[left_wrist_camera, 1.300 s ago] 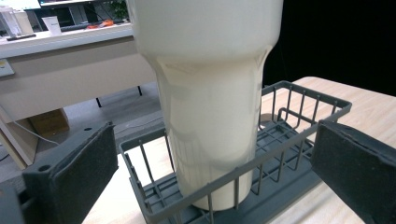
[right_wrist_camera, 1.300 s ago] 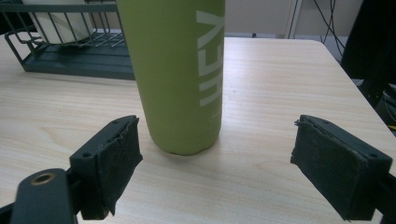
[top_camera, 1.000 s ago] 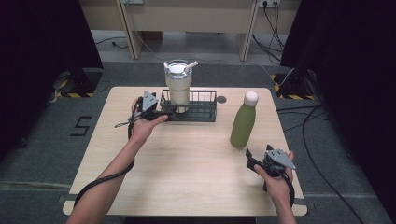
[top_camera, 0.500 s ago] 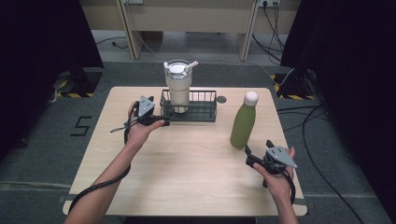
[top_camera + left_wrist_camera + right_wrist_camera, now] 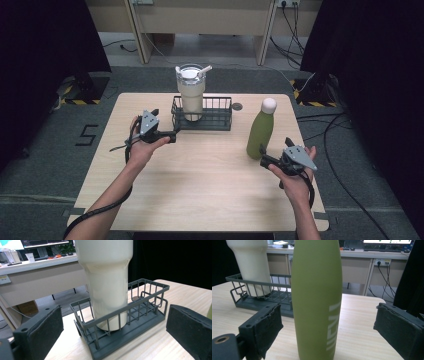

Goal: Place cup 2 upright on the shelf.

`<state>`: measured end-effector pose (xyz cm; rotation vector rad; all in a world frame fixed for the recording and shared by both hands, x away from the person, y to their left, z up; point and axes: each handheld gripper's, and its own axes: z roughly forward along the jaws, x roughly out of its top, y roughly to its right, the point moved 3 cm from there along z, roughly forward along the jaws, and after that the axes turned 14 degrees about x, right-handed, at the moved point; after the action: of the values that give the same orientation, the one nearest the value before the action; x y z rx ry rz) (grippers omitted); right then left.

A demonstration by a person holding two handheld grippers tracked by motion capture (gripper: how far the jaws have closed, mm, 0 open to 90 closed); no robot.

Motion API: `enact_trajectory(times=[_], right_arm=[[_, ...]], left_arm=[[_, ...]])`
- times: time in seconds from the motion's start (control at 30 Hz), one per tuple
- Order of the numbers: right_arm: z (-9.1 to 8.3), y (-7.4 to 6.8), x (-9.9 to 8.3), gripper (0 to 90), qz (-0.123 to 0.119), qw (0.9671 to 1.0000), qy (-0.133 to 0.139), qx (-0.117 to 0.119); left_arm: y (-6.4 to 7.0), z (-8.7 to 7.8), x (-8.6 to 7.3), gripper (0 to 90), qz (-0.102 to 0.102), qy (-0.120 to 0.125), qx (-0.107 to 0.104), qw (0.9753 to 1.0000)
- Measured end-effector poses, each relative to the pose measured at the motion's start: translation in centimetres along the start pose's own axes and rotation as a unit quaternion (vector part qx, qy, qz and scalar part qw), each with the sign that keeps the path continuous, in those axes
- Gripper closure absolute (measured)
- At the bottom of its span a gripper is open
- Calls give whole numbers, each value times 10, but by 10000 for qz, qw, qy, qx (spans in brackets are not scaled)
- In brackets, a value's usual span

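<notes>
Left tool (image 5: 170, 135) level, jaws apart, facing the basket (image 5: 220, 121); right tool (image 5: 264, 159) gapes at the green bottle (image 5: 260, 132).

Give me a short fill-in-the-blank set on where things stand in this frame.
1. The cream tumbler stands inside the wire ____.
2. The bottle between the right gripper's open jaws is ____ in colour.
3. The left gripper has its jaws ____.
Missing words: basket; green; open
</notes>
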<state>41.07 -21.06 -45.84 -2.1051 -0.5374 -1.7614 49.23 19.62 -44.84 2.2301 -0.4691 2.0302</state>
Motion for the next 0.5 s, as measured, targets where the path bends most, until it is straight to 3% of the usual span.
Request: enact_trajectory(times=[0.5], right_arm=[[36, 4, 19, 74, -41, 10000, -11, 43]], left_arm=[[0, -26, -16, 3, -49, 22, -18, 10000]])
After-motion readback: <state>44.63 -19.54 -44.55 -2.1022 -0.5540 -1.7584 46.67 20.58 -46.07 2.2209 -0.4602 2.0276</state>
